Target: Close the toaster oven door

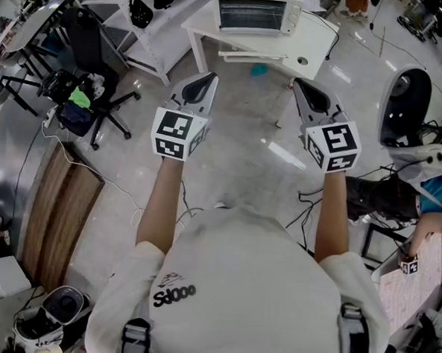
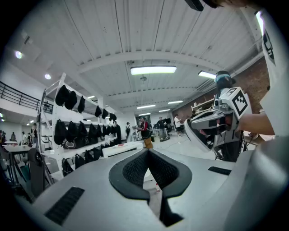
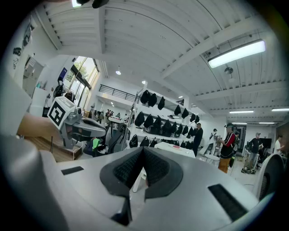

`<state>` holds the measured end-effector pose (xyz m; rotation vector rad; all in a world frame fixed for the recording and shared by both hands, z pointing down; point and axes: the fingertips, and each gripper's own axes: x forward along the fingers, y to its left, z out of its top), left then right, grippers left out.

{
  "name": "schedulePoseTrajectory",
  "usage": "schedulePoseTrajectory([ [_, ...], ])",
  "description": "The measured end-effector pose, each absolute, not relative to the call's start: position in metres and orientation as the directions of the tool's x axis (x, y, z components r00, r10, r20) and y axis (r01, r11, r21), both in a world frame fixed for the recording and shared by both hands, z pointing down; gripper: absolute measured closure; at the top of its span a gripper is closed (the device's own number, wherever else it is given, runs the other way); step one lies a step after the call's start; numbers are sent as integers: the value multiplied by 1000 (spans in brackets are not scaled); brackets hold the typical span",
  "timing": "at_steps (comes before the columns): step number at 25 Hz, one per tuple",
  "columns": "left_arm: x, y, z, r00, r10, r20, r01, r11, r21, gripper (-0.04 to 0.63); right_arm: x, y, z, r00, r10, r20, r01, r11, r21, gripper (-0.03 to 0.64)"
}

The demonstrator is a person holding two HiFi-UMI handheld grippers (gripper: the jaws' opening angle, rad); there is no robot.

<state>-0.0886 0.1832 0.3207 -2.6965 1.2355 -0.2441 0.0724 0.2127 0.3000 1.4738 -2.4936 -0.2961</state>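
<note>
The white toaster oven stands on a white table at the top of the head view, its glass front toward me; the door looks upright against the oven. My left gripper and right gripper are held up side by side over the floor, well short of the table. Both are shut with nothing between the pads. In the left gripper view the black pads meet, and the right gripper shows at the right. In the right gripper view the pads meet too, and the left gripper shows at the left.
A black office chair and shelves with black bags stand to the left. A wooden panel and cables lie on the floor. A teal object sits under the table. A rounded white and black device stands at right. Several people stand far back.
</note>
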Motion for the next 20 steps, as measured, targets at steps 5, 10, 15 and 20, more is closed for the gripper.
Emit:
schedulePoseTrajectory([
  [5,-76,168,331,629,-772,92,-740,-631,-233,578,91,195,300,-476,-878,42,-856,474,207,609],
  [10,-65,153,345,602,-789,122,-752,-612,-243,578,103,175,313,-503,-863,59,-841,504,196,609],
  [15,-50,132,357,593,-794,136,-763,-607,-222,578,122,150,327,-491,-868,79,-843,496,208,609],
  [20,-36,83,365,602,-787,136,-754,-616,-228,578,140,103,337,-461,-885,69,-859,464,215,609],
])
